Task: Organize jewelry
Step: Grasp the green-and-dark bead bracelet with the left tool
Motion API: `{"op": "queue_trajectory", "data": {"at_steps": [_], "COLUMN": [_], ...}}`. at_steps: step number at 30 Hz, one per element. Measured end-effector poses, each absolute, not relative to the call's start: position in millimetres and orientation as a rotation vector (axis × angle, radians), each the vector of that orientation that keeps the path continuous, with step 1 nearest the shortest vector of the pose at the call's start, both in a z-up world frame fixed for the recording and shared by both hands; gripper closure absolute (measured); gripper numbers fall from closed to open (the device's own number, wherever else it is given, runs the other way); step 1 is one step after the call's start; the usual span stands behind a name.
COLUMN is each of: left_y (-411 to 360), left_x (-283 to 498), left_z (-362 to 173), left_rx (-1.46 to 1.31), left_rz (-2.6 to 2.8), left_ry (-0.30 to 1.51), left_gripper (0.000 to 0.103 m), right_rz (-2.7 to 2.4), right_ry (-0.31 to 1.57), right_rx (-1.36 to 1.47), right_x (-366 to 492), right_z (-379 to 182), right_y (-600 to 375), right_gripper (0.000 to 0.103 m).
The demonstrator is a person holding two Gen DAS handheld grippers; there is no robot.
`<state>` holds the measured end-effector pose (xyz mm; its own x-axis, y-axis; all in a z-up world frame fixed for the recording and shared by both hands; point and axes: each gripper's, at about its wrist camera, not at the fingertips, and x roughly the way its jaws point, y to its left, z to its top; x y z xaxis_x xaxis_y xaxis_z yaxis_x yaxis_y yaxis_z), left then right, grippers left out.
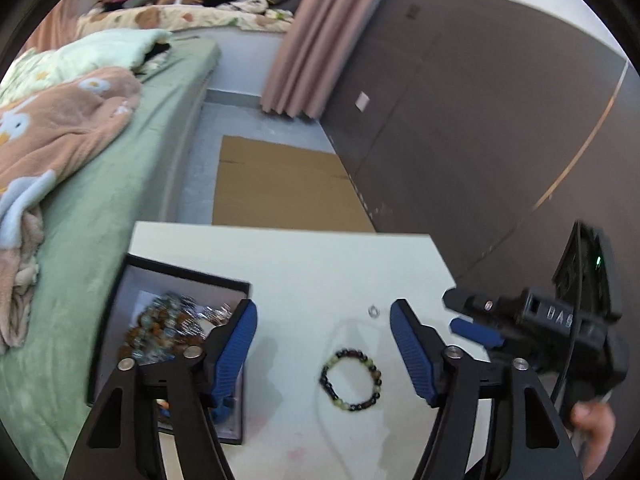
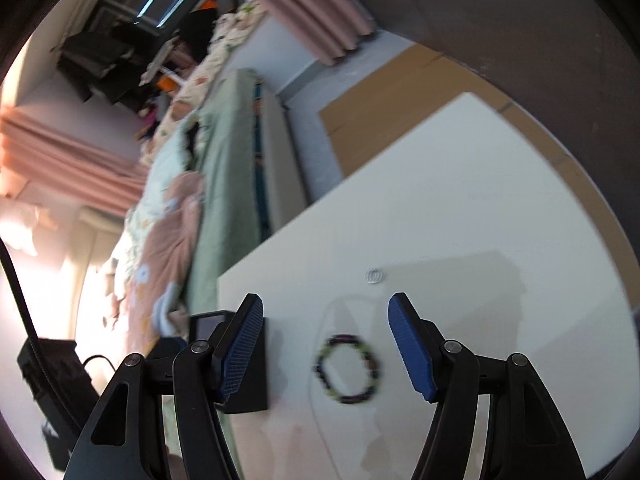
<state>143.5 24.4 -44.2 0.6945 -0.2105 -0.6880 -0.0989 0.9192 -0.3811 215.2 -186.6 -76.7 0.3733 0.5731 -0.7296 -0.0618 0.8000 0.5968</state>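
Observation:
A beaded bracelet (image 1: 351,379) of dark and pale green beads lies on the white table (image 1: 320,264). It also shows in the right wrist view (image 2: 347,368), blurred. A small silver ring (image 1: 373,311) lies beyond it, and shows in the right wrist view (image 2: 375,276) too. A black-rimmed tray (image 1: 120,304) at the table's left holds several beaded pieces (image 1: 164,328). My left gripper (image 1: 324,320) is open above the bracelet, empty. My right gripper (image 2: 326,316) is open and empty over the bracelet; it shows in the left wrist view (image 1: 476,330) at the right.
A bed with green sheet (image 1: 120,184) and blankets runs along the table's left. Flat cardboard (image 1: 280,184) lies on the floor beyond the table. A dark wall (image 1: 480,120) stands on the right, pink curtain (image 1: 312,40) behind.

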Motion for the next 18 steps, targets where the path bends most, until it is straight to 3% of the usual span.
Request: {"op": "queue_trajectory", "data": {"at_steps": [8,18], "left_y": [-13.8,-40.5], "left_x": [154.2,169.2], "left_z": [-70.1,-109.3], "left_rx": [-0.279,-0.135], "left_rz": [-0.086,-0.011], "left_ry": [0.915,1.023], "left_gripper": [0.066,0.073], "right_rz": [0.385,0.334], "right_ry": [1.177,1.2], "right_rx": [0.498,0.513], "right_x": [215.0,221.0], "right_z": [-82.4,-89.7], "right_y": [-214.0,-236.5], "right_gripper": [0.037,0.037]}}
